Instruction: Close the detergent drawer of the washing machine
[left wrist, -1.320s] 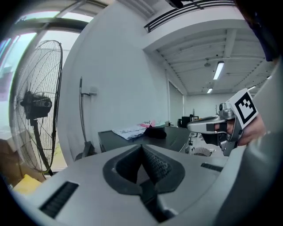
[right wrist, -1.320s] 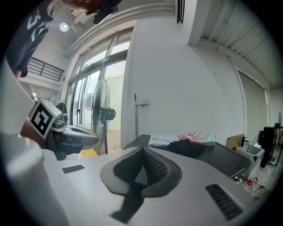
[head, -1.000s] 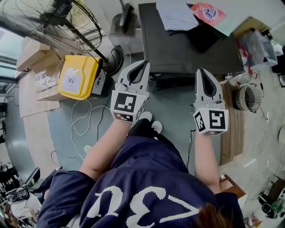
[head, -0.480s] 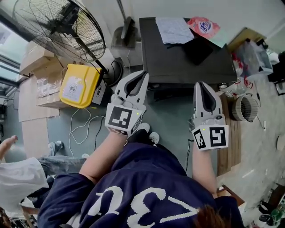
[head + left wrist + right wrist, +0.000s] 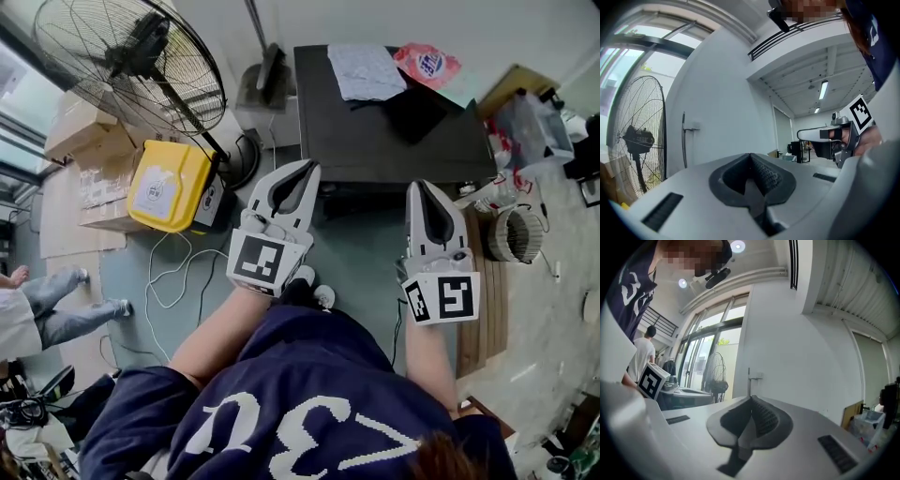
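Note:
From above, the washing machine [image 5: 394, 131] shows as a dark box top with a pale cloth [image 5: 366, 70] and a pink bag [image 5: 429, 64] lying on it. Its front face and the detergent drawer are hidden from this angle. My left gripper [image 5: 305, 169] is held level just in front of the machine's front left corner, jaws shut and empty. My right gripper [image 5: 418, 186] hovers by the front right part, also shut and empty. In the left gripper view the closed jaws [image 5: 751, 157] point at a white wall. The right gripper view shows its closed jaws [image 5: 751, 399] facing the same wall.
A big floor fan [image 5: 131, 66] stands at the left, with a yellow case [image 5: 169, 183] and cardboard boxes [image 5: 84, 141] beside it. White cables [image 5: 178, 262] lie on the floor. A wicker basket [image 5: 520, 230] and wooden pallet [image 5: 487, 281] are at the right. A person [image 5: 37, 300] walks at the far left.
Both grippers have come up toward the camera, still shut. A person has come into view at the left edge and is walking there.

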Available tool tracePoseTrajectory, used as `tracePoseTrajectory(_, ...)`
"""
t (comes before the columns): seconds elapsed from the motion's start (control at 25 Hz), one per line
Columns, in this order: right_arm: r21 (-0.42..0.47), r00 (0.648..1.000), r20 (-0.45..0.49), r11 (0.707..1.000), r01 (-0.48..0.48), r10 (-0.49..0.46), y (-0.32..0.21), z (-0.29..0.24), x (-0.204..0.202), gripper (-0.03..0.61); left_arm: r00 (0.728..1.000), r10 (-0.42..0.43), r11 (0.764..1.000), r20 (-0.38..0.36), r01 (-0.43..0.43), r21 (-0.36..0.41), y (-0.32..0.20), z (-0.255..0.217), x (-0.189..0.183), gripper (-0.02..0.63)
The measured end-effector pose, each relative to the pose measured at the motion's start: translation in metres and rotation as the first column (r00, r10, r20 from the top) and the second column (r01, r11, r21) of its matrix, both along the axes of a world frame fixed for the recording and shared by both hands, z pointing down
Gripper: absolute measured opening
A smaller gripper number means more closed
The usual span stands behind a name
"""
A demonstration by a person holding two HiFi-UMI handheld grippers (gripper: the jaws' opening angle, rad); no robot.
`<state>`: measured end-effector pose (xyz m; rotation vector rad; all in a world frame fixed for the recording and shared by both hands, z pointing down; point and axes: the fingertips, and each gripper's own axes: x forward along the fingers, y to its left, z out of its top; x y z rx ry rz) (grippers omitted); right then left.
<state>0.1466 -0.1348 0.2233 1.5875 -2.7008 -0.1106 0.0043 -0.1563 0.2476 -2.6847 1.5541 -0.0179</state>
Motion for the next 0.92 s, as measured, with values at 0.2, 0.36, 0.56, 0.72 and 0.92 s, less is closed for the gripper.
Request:
tracePoseTrajectory(0.2, 0.001, 1.000, -0.007, 1.000, -0.006, 0.006, -0.003, 0.001, 0.003, 0.014, 1.000, 0.004, 0.999, -0.009, -0.003, 0.033, 0.000, -0.002, 0.002, 0.018)
tracePoseTrajectory(0.36, -0.001, 1.000, -0.006, 1.000, -0.009, 0.009, -0.004, 0.002, 0.005, 0.014, 1.000, -0.004, 1.000, 0.005, 0.004, 0.008, 0.002, 0.003, 0.001, 0.018)
tracePoseTrajectory(0.56, -0.001, 1.000, -0.003, 1.000, -0.017, 0.017, -0.006, 0.005, 0.007, 0.014, 1.000, -0.008, 1.000, 0.006, 0.008, -0.002, 0.002, 0.006, 0.000, 0.018)
tracePoseTrajectory(0.72, 0.000, 1.000, 0.000, 1.000, -0.021, 0.021, -0.006, 0.004, 0.007, 0.014, 1.000, -0.006, 1.000, -0.013, 0.006, 0.017, 0.002, 0.004, 0.001, 0.018)
tracePoseTrajectory(0.92, 0.004, 1.000, 0.008, 1.000, -0.028, 0.028, -0.007, 0.002, 0.009, 0.014, 0.999, -0.027, 0.998, 0.038, 0.029, -0.060, 0.003, 0.010, -0.004, 0.018)
